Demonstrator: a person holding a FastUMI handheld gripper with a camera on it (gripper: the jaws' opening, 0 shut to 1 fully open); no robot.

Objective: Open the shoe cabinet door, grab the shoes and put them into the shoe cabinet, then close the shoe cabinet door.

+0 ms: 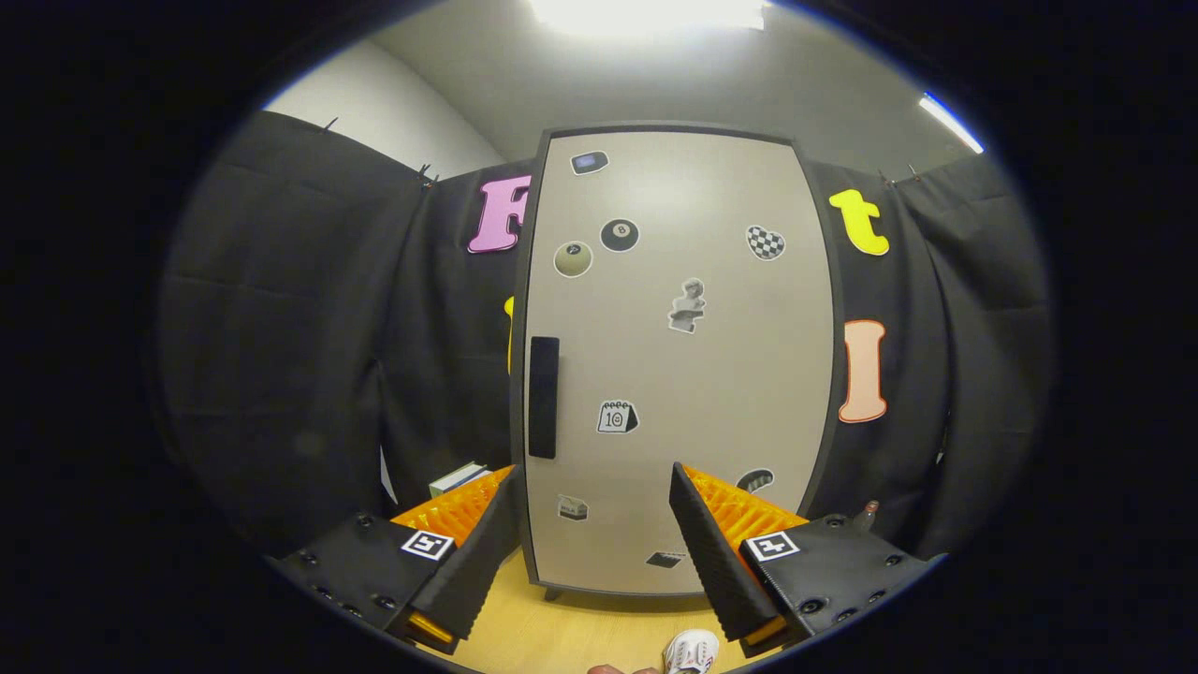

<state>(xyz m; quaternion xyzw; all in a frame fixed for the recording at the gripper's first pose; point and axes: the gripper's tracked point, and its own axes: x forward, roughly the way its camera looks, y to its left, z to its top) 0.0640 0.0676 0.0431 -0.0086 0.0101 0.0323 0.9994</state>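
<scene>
The shoe cabinet [711, 356] stands upright beyond my fingers, its beige door shut and dotted with stickers. A black vertical handle [544, 397] sits on the door's left side, above and a little right of my left fingertip. My gripper [594, 473] is open, with nothing between its black-and-orange fingers [711, 552]; it hangs short of the door. A white shoe [693, 651] lies on the wooden floor close below, just inside the right finger, only its tip showing.
Black cloth walls [309, 356] close in on both sides of the cabinet. A small white box-like thing [457, 478] sits by the left wall behind my left finger. Light wooden floor [571, 627] spreads before the cabinet's foot.
</scene>
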